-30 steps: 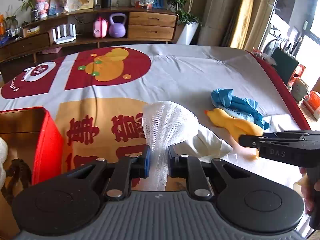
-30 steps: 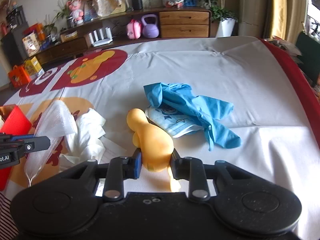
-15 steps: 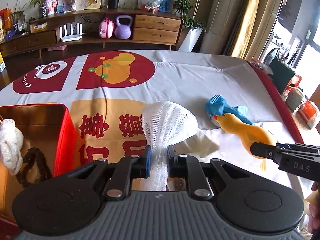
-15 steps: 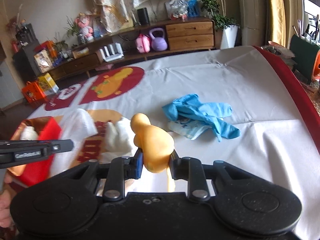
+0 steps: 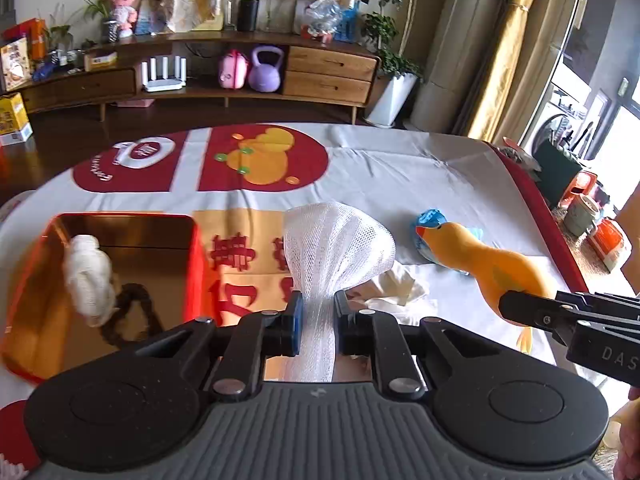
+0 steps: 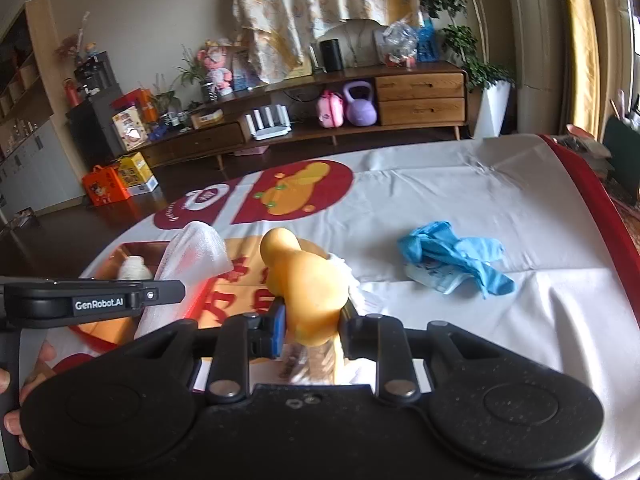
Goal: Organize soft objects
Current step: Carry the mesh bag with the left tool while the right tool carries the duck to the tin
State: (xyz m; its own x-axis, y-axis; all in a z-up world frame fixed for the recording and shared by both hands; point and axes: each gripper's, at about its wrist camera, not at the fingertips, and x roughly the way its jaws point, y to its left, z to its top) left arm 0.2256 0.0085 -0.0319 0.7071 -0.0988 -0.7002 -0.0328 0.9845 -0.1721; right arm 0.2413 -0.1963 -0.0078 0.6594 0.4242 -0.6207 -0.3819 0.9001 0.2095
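My left gripper (image 5: 317,326) is shut on a white mesh cloth (image 5: 336,242), which bulges up above the table. To its left stands a red box (image 5: 196,264) that holds a white knotted rope toy (image 5: 88,276) and a dark rope (image 5: 132,312). My right gripper (image 6: 312,330) is shut on a yellow rubber chicken (image 6: 308,280) and holds it in the air; the chicken (image 5: 480,264) also shows at the right in the left wrist view. A blue glove (image 6: 452,252) lies on a printed packet (image 6: 432,278) on the tablecloth. A crumpled white cloth (image 5: 394,288) rests behind the mesh.
The tablecloth (image 6: 480,184) is white with red and yellow prints and a red border at the right. A wooden sideboard (image 5: 328,72) with a purple kettlebell (image 5: 264,74) stands beyond the table. A person's hand (image 6: 24,376) grips the left handle.
Both grippers have risen with their loads. The chicken has come up off the table and moved left, away from the blue glove. The red box is now in fuller view.
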